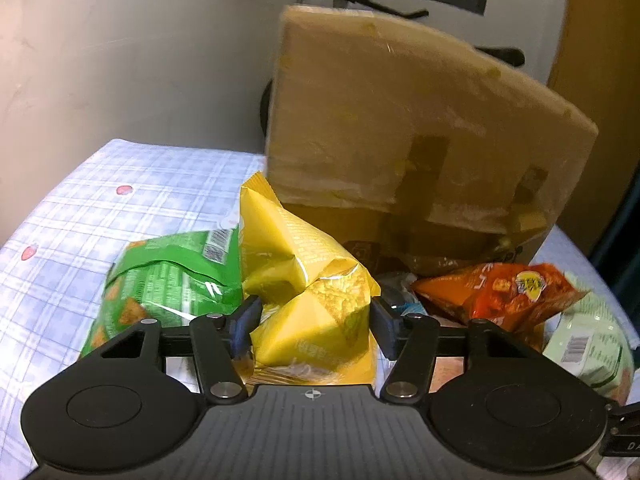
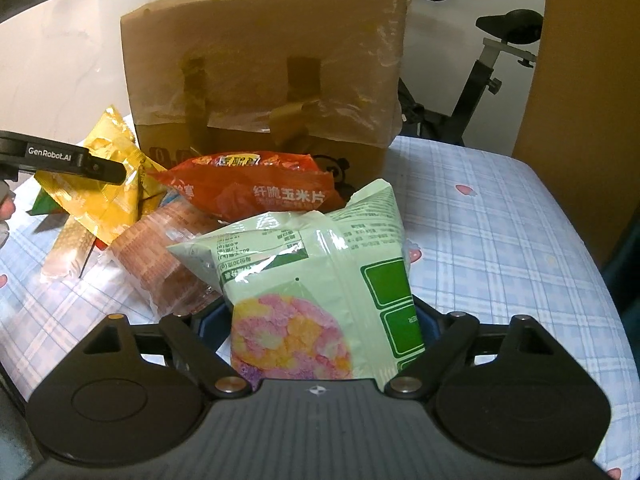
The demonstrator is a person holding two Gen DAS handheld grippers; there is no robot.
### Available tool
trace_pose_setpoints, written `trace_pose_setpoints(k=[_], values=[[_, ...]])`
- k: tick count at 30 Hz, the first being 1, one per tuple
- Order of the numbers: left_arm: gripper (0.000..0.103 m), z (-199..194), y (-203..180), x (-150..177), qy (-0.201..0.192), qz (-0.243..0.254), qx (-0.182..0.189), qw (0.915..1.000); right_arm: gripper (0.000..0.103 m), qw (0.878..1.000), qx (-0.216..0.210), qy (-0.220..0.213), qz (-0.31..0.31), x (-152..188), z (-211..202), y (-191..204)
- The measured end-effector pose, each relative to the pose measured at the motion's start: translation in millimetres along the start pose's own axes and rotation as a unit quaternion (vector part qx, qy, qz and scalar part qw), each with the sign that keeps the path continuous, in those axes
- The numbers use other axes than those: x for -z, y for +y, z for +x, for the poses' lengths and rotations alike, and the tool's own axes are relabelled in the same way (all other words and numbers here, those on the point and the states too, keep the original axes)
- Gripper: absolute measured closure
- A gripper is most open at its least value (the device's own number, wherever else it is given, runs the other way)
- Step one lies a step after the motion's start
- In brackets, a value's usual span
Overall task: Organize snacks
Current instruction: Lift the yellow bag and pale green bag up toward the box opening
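My left gripper (image 1: 316,320) is shut on a yellow snack bag (image 1: 304,280) and holds it in front of an open cardboard box (image 1: 400,120); the same bag (image 2: 100,184) and a left finger (image 2: 80,166) show in the right wrist view. My right gripper (image 2: 320,320) is shut on a pale green snack bag (image 2: 320,280), its fingertips hidden behind the bag. An orange corn-chip bag (image 2: 256,188) lies in front of the box (image 2: 264,72). A green snack bag (image 1: 168,280) lies left of the yellow one. A clear pack of brown biscuits (image 2: 160,260) lies between.
The snacks lie on a blue checked cloth (image 2: 500,220) with small strawberry prints. The box flap stands upright at the back. An exercise bike (image 2: 488,80) stands behind the table to the right. A white wall is behind.
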State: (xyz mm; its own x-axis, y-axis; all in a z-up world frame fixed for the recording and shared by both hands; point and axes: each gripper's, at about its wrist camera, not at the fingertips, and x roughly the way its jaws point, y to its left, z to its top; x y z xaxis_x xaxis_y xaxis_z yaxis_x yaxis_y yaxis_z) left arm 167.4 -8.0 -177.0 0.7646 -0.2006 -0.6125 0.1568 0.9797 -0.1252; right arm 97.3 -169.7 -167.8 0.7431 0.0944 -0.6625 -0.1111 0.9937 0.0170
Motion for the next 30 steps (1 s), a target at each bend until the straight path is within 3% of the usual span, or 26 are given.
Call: trace_pose_setpoints(k=[8, 18, 30], values=[[0.043, -40, 1, -3, -0.038, 0.008, 0.015, 0.9991, 0.016, 1.000, -0.001, -0.007, 0.013, -2, -14, 1], [0.043, -75, 5, -10, -0.068, -0.001, 0.024, 0.9974, 0.016, 0.999, 0.029, -0.012, 0.014, -2, -37, 0], [0.043, -104, -1, -32, -0.110, 0.010, 0.033, 0.9933, 0.016, 0.995, 0.052, -0.073, 0.034, -30, -78, -21]])
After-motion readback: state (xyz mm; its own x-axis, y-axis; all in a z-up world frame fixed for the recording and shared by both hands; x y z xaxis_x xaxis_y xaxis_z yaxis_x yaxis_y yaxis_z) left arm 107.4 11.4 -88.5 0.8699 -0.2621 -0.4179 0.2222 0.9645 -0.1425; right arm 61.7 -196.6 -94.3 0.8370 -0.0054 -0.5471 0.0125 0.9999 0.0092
